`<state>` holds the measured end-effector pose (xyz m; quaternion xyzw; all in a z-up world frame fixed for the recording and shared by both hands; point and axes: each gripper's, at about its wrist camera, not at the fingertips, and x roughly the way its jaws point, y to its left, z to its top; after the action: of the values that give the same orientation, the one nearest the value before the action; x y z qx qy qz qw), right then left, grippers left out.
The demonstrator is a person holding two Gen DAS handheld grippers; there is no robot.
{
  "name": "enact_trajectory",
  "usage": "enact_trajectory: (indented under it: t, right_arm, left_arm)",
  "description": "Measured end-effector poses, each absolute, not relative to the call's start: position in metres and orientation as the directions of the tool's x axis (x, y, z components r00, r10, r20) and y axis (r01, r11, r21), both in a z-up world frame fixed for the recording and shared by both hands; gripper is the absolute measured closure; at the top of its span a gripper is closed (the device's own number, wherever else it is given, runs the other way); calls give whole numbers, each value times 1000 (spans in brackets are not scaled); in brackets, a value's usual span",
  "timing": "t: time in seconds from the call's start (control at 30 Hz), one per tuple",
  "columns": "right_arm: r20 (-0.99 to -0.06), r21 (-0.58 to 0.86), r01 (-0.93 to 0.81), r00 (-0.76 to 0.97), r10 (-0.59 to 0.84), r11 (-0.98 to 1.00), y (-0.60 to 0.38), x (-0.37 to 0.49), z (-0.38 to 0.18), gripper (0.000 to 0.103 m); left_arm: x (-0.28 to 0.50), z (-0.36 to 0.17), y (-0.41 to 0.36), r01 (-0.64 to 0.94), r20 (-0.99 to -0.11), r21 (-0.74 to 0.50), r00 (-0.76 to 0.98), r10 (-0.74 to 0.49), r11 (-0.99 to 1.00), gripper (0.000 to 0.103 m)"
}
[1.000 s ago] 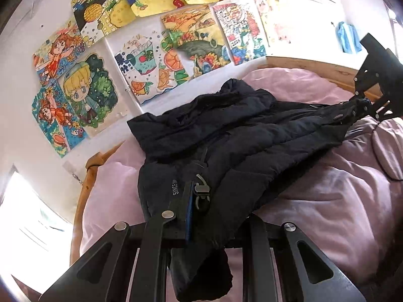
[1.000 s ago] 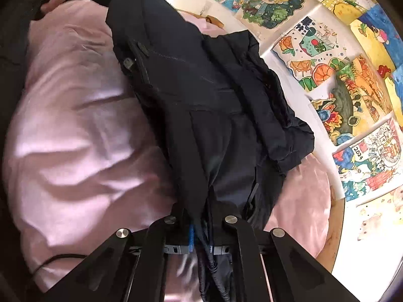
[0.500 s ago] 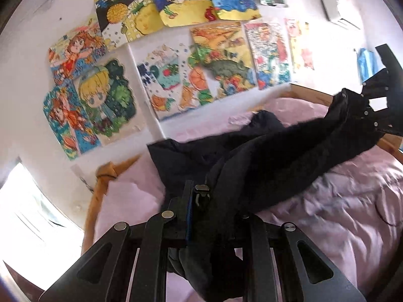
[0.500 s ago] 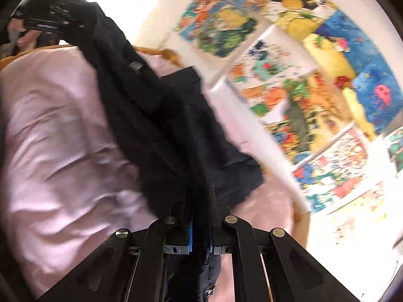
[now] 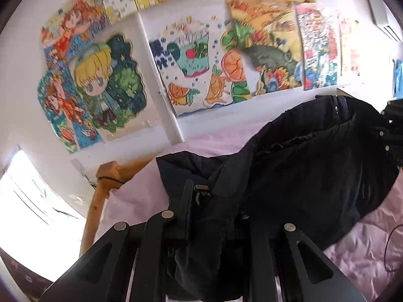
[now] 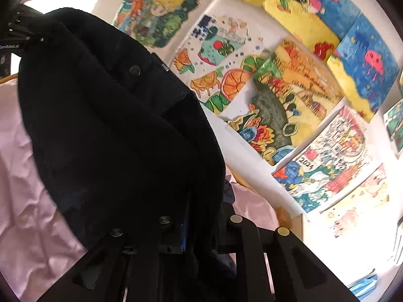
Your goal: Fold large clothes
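A black padded jacket (image 5: 309, 176) hangs lifted above the pink bed, stretched between both grippers. My left gripper (image 5: 214, 216) is shut on one edge of it; the cloth bunches between the fingers and drapes down over them. My right gripper (image 6: 196, 229) is shut on the opposite edge of the jacket (image 6: 113, 130), which fills the left of that view. The right gripper shows at the far right of the left wrist view (image 5: 393, 125), the left gripper at the top left of the right wrist view (image 6: 12, 35).
A pink bedspread (image 5: 362, 246) lies below, also in the right wrist view (image 6: 22, 201). A wooden bed frame (image 5: 100, 196) runs along the wall. Colourful drawings (image 5: 196, 58) cover the white wall behind. A bright window (image 5: 30, 214) is at the left.
Both grippers have risen and tilted up toward the wall, lifting the jacket off the bed; it went from lying spread to hanging bunched between them.
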<state>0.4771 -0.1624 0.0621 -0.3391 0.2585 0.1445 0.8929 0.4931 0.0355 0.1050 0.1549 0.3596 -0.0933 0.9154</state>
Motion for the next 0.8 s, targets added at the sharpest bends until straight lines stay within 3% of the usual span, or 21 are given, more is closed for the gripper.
enact_trajectory:
  t: [0.27,0.67,0.8]
  right_arm:
    - [-530,-528,-388,846,64,755,-160,533,28,88]
    - [-510,-462,-389,852,121,797,-164,564,10,88]
    - [-530,-408,-397,837,140,822,-170,575,6,82]
  left_arm:
    - [555,62,46,273,-735,158,675,-72,949,87]
    - [581,35,55,299,-766,124,635,-101,946,87]
    - [591,26,55,308,-791,108,603,-106,945,87]
